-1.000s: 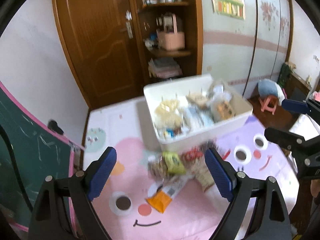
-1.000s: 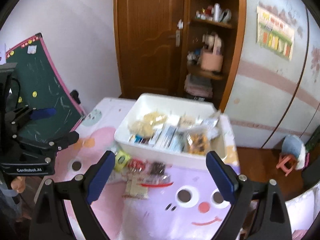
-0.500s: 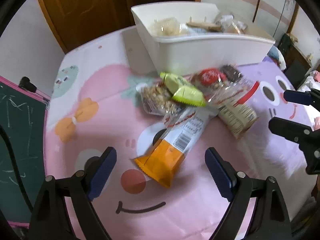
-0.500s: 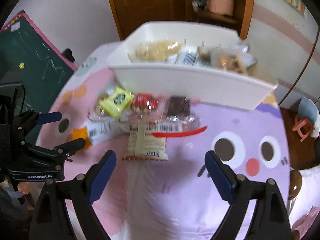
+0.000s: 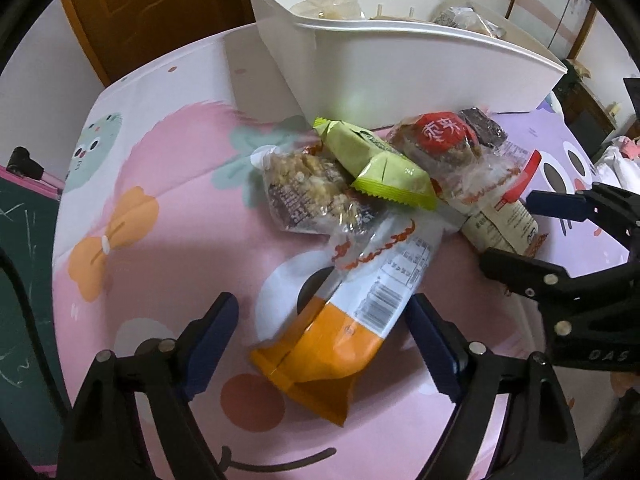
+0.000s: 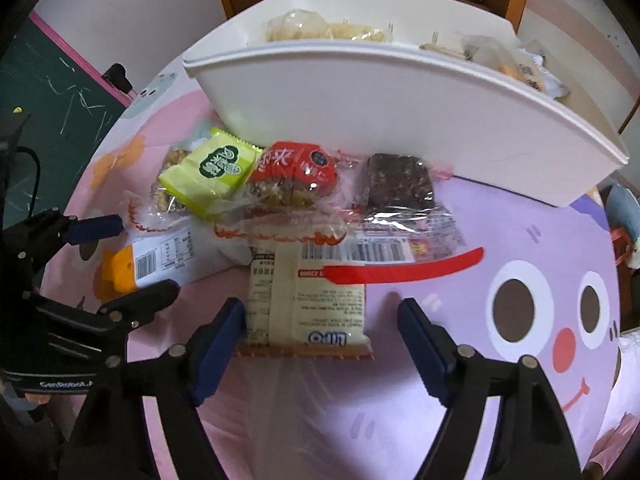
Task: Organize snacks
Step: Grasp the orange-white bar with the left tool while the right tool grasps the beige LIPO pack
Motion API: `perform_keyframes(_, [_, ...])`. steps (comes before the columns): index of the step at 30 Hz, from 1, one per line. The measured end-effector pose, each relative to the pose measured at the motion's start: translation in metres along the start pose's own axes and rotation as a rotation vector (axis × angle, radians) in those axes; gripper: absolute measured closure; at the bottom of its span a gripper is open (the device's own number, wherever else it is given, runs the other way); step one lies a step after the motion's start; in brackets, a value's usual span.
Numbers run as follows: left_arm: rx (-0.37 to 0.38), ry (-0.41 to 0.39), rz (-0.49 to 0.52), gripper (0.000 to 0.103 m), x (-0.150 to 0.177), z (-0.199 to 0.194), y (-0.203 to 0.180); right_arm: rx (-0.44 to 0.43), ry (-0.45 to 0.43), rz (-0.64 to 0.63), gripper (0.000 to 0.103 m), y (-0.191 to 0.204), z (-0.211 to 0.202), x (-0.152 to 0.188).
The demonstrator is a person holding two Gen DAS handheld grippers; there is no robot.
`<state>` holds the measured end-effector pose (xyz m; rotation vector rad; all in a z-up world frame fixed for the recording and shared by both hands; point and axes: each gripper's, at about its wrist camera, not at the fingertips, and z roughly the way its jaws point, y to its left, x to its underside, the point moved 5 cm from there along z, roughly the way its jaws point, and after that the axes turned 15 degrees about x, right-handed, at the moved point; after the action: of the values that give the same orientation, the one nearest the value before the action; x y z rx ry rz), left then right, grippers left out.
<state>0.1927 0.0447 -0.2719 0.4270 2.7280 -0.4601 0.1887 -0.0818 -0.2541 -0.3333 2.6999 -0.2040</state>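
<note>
A pile of snack packets lies on the pink and purple cartoon mat in front of a white bin (image 5: pixel 400 60) that holds more snacks. My left gripper (image 5: pixel 324 344) is open, its jaws on either side of the orange-and-white packet (image 5: pixel 340 320). My right gripper (image 6: pixel 320 332) is open, its jaws on either side of the beige Lipo packet (image 6: pixel 308 304). Behind lie a green packet (image 6: pixel 212 172), a red-labelled cake (image 6: pixel 296 172), a dark brown cake (image 6: pixel 400 178) and an oat bar (image 5: pixel 308 192). The bin also shows in the right wrist view (image 6: pixel 400 92).
A green chalkboard with a pink frame (image 6: pixel 48 92) stands at the table's left. A wooden door (image 5: pixel 152 4) and shelves are behind the bin. The right gripper shows at the right of the left wrist view (image 5: pixel 568 236).
Both grippers have come down and forward from high above the table to just over the packets. Each now frames a packet between open jaws.
</note>
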Motion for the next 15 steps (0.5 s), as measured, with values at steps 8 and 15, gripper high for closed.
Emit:
perform_keyframes(8, [0.014, -0.012, 0.031, 0.044, -0.010, 0.003, -0.015, 0.037, -0.041, -0.076, 0.050, 0.007, -0.002, -0.004])
perform_keyframes(15, [0.000, -0.016, 0.050, 0.071, 0.002, -0.005, -0.037, 0.009, -0.023, -0.090, 0.057, -0.008, -0.012, 0.016])
